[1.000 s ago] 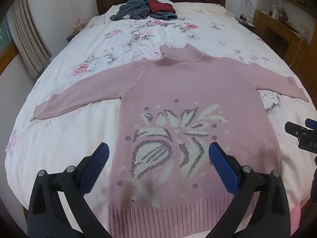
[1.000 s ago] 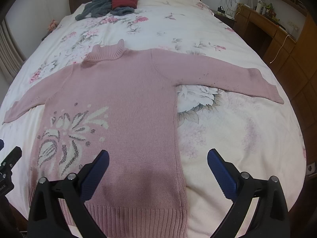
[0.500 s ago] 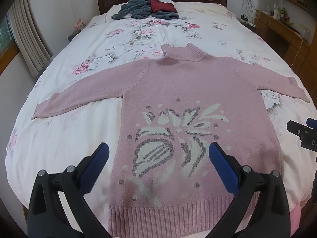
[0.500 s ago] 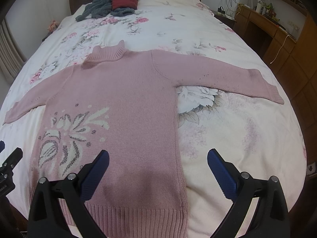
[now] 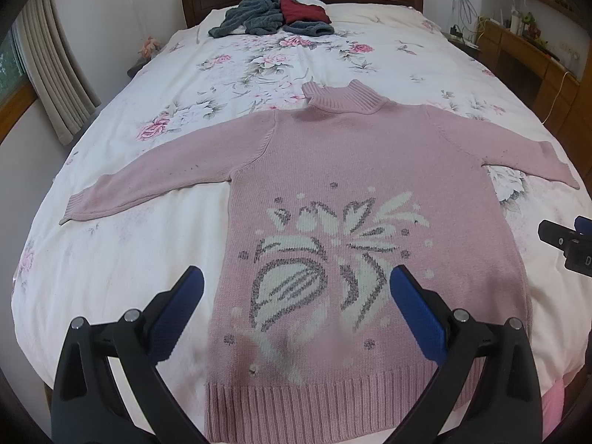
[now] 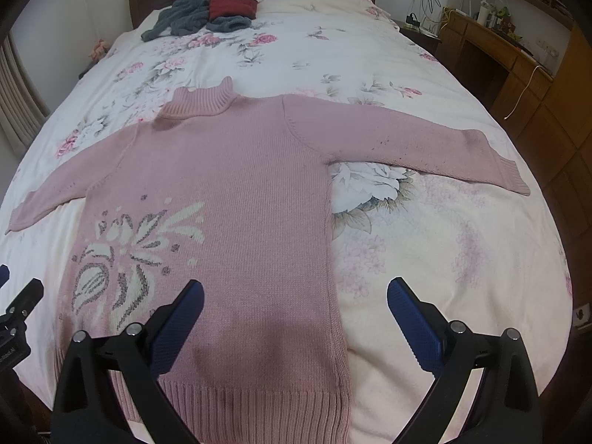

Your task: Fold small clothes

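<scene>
left gripper (image 5: 296, 288): wide open, empty, over hem
right gripper (image 6: 296, 296): wide open, empty, at side seam
sweater (image 5: 362, 192): flat, face-up on bed (image 5: 111, 266), sleeves out
handling: likely soft, floppy knit; pinch cuff or hem corner

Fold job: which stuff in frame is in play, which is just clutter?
In play:
pink sweater, spread flat
left gripper, open
right gripper, open

Clutter:
grey garment by the headboard
red garment on it
desk beside the bed
curtain
</scene>
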Tool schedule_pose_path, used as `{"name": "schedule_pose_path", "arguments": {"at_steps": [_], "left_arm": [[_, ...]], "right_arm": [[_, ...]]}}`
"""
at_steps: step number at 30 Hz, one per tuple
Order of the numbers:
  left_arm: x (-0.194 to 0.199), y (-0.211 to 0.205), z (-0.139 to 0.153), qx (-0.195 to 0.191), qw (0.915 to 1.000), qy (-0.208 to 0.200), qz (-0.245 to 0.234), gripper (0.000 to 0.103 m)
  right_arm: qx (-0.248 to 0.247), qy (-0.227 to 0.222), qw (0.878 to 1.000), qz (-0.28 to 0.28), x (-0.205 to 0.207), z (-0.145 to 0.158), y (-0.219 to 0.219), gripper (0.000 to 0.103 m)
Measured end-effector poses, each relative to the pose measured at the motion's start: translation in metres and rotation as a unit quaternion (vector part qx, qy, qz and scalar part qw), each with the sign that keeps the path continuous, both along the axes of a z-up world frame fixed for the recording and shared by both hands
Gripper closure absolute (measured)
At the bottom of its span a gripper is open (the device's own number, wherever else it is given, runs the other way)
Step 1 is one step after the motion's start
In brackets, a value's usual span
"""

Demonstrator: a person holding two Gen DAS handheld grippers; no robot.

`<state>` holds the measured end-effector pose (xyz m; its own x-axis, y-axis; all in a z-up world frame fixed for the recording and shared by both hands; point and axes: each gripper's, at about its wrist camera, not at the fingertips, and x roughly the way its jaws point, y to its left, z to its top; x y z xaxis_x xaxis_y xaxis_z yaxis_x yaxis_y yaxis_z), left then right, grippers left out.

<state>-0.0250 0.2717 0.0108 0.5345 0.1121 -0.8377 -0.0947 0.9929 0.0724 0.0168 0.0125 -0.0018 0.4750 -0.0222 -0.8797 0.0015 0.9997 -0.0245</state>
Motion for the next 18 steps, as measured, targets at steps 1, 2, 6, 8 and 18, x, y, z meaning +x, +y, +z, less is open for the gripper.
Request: {"name": "schedule_pose_path", "arguments": {"at_steps": [1,2,6,8,18], "left_arm": [[0.000,0.000,0.000,0.001,1.0000,0.000,0.000,0.003],[0.000,0.000,0.000,0.002,1.0000,0.000,0.000,0.003],[-0.001,0.001,0.000,0.002,1.0000,-0.001,0.000,0.003],[-0.001,0.001,0.000,0.001,1.0000,-0.001,0.000,0.003],[0.016,-0.011,-0.021,-0.023,0.9981,0.057,-0.010,0.003]], "right_arm": [[0.000,0.000,1.000,0.000,0.000,0.000,0.000,0.004],[0.000,0.000,1.000,0.000,0.000,0.000,0.000,0.004],[0.000,-0.001,1.000,0.001,0.001,0.001,0.000,0.004],[0.000,-0.001,1.000,0.000,0.000,0.001,0.000,0.004],[0.040,-0.012,0.999,0.003,0.013,-0.002,-0.033,0.004]]}}
